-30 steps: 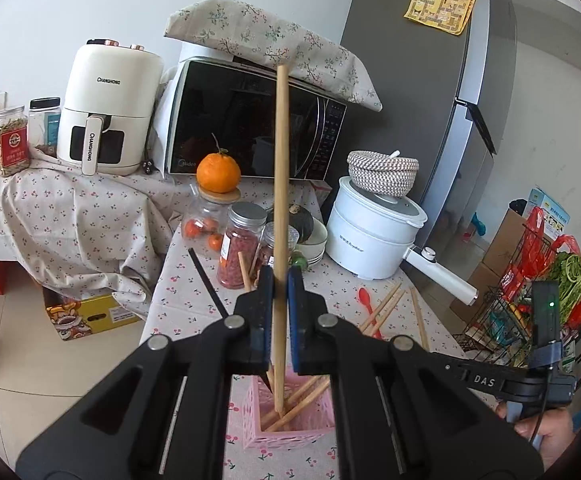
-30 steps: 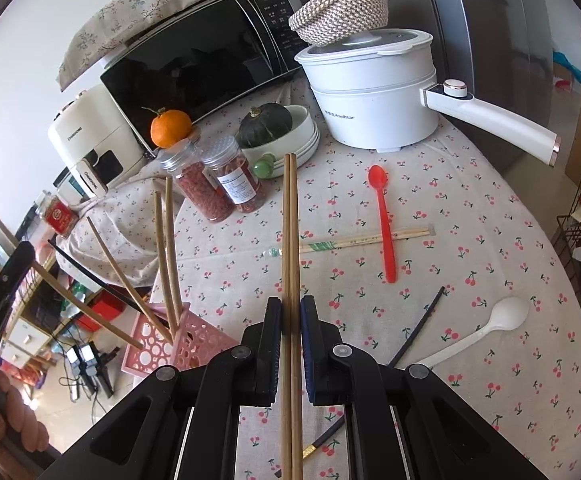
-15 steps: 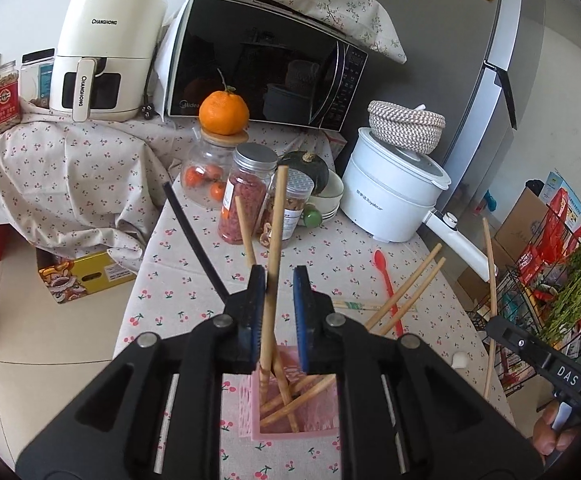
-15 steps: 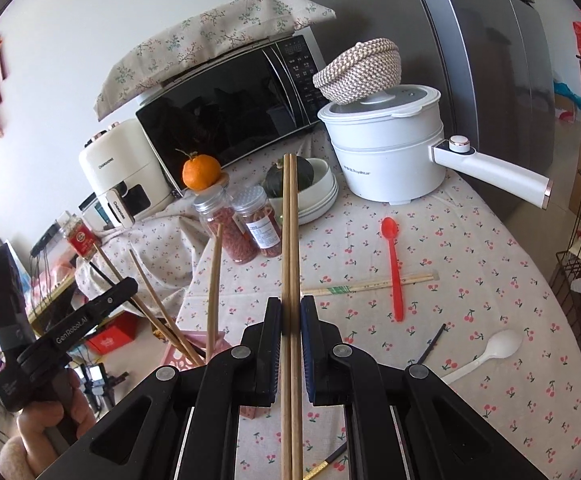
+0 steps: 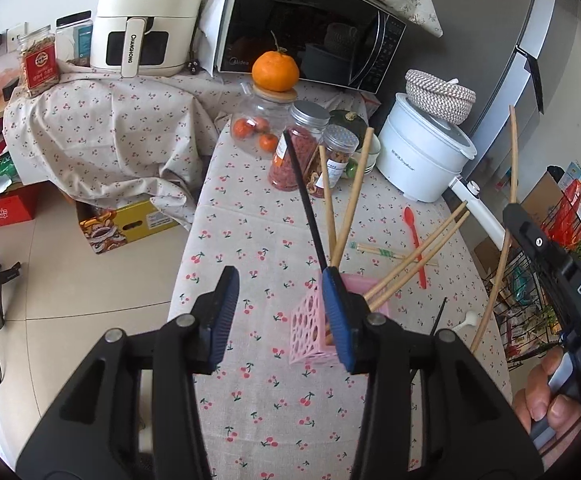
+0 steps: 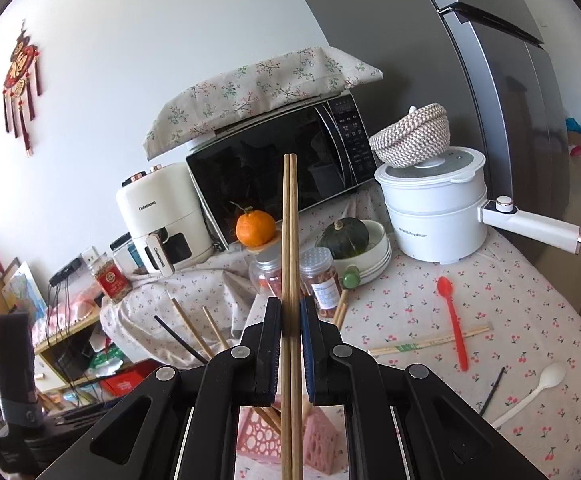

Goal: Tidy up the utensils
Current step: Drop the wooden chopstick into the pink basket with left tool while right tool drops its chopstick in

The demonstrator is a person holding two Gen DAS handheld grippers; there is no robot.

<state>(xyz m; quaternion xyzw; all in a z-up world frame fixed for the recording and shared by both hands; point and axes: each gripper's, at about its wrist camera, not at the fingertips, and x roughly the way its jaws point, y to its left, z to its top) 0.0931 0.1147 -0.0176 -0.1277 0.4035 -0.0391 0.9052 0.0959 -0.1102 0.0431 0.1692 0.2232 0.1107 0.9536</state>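
My left gripper (image 5: 278,284) hangs over the table just left of the pink lattice holder (image 5: 310,328). Its jaws are opening and nothing is between them. A black chopstick (image 5: 304,196) and several wooden chopsticks (image 5: 350,196) stand in that holder. My right gripper (image 6: 290,308) is shut on a pair of wooden chopsticks (image 6: 290,220), held up above the holder (image 6: 322,440). The left wrist view shows it at the right (image 5: 510,212), with a hand behind it. On the cloth lie a red spoon (image 6: 452,320), paper-wrapped chopsticks (image 6: 430,342), a white spoon (image 6: 538,388) and a black chopstick (image 6: 492,390).
At the back of the table stand a white pot (image 5: 422,160) with a woven bowl on it, several jars (image 5: 294,156), a bowl with a squash (image 6: 354,240), a microwave (image 5: 310,32) and an air fryer (image 5: 146,20). A wire rack (image 5: 530,280) stands to the right of the table.
My left gripper let go of the wooden chopstick, which now stands in the pink holder. Its jaws spread and it tipped downward. My right gripper rose with its chopstick pair.
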